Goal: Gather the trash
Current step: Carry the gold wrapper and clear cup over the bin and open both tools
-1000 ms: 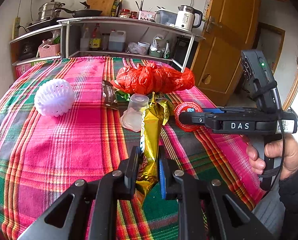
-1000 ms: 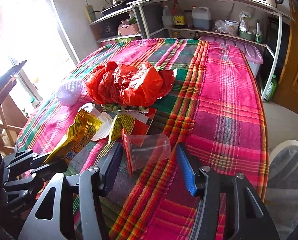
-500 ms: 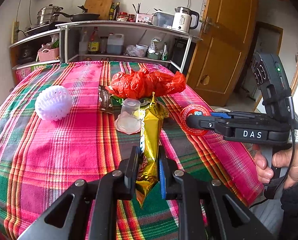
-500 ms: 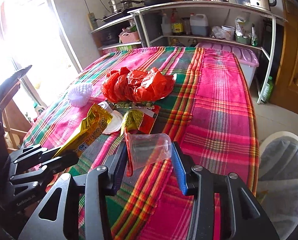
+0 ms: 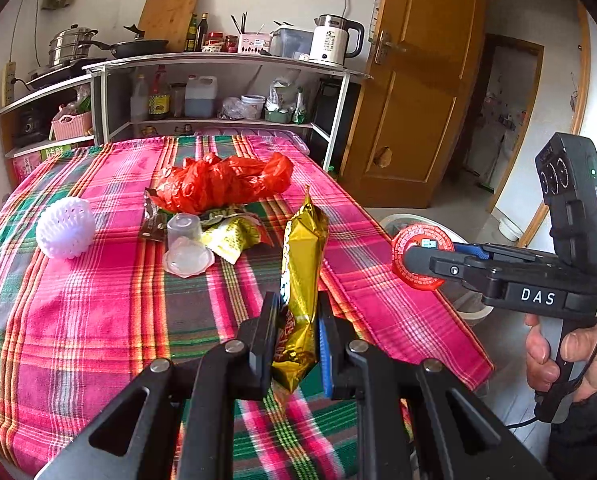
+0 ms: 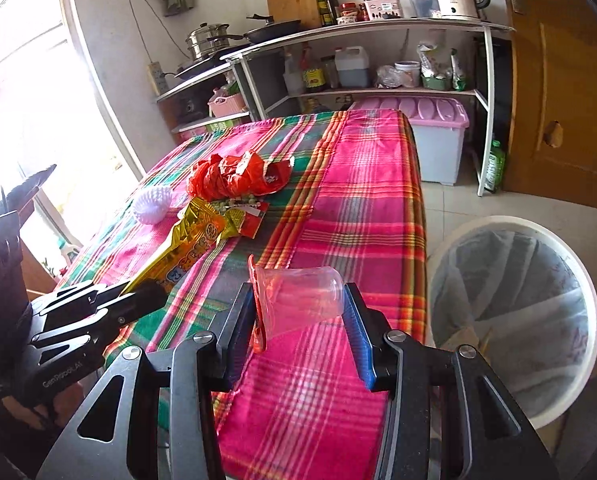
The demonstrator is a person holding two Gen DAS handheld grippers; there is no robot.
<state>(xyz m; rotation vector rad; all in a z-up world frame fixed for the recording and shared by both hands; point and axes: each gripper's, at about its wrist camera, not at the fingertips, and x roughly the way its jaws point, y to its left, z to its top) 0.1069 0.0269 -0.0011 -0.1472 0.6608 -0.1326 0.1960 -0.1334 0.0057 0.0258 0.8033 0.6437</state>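
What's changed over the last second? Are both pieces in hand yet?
Right gripper has just closed on the clear cup and lifted it toward the bin. Left gripper stayed clamped on the gold wrapper, now raised. The red bag and white ball haven't moved.

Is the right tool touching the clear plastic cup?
Touching. In the right wrist view both pads of the right tool press against the clear plastic cup, held off the tablecloth.

Gold snack wrapper (image 5: 302, 264); red crumpled bag (image 5: 222, 182); pink-green plaid tablecloth (image 5: 98, 300); white mesh ball (image 5: 65, 227)
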